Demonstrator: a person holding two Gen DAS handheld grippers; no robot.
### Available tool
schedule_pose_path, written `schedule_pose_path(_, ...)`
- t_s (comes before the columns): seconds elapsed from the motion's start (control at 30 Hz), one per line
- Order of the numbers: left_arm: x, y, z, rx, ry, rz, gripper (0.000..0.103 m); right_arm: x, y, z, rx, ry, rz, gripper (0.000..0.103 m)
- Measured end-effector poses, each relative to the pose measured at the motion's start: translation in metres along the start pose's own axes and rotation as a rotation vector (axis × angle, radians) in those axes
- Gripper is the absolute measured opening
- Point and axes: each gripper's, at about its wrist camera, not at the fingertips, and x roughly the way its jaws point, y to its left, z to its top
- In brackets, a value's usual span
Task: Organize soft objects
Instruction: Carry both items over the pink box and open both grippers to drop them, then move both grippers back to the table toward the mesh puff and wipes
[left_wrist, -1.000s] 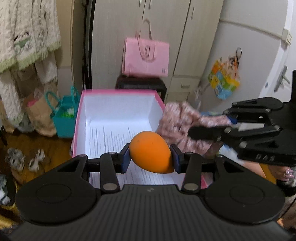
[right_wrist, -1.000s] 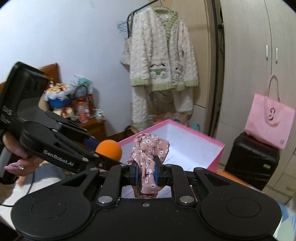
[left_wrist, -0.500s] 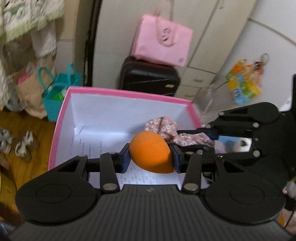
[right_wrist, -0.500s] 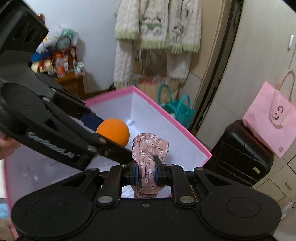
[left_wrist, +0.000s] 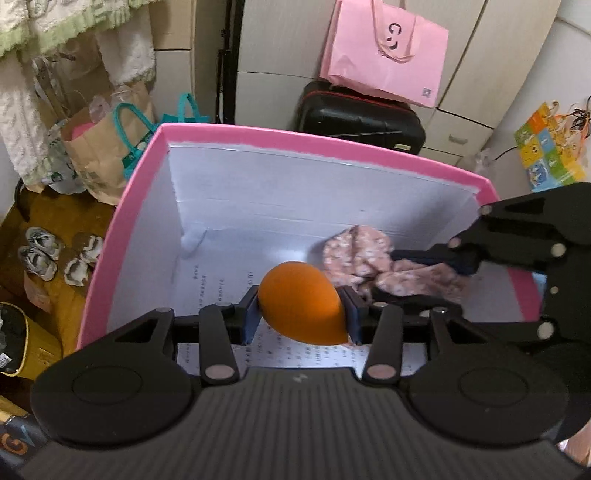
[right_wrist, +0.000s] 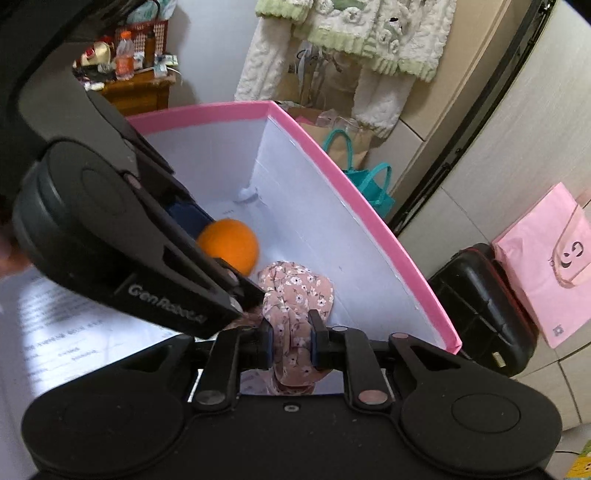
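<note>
My left gripper (left_wrist: 300, 314) is shut on an orange egg-shaped sponge (left_wrist: 301, 303) and holds it inside a pink box (left_wrist: 295, 142) with white inner walls. My right gripper (right_wrist: 291, 341) is shut on a pink floral cloth (right_wrist: 295, 295) and holds it inside the same box (right_wrist: 351, 188), just right of the sponge (right_wrist: 229, 245). In the left wrist view the cloth (left_wrist: 369, 258) hangs from the right gripper, which reaches in from the right. The box floor is lined with printed paper (left_wrist: 218, 284).
A black suitcase (left_wrist: 360, 114) with a pink paper bag (left_wrist: 384, 55) on it stands behind the box. A brown bag and a teal bag (left_wrist: 133, 125) sit at the box's back left. Shoes (left_wrist: 40, 254) lie on the wooden floor at left.
Both grippers have moved down and forward into the pink box with their loads. The sponge and the cloth now sit lower, near the box floor.
</note>
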Motion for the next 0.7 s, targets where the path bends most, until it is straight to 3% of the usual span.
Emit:
schedule_pose_path(0.2,-0.023,-0.01,0.001,0.064,-0.033,0.001,0.063,-0.015,-0.002,-0.004,0.021,-0.051,-0.035,0.039)
schedule_pose_path(0.4,-0.064,-0.015,-0.004,0.059,-0.068,-0.017,0.066,-0.063,-0.011,-0.014,0.127,-0.113,-0.056,0.039)
schedule_pose_path(0.7,-0.14,-0.04,-0.041,0.151,-0.133,-0.077,0.066,-0.152,-0.003,-0.065,0.281,-0.197,-0.035,0.041)
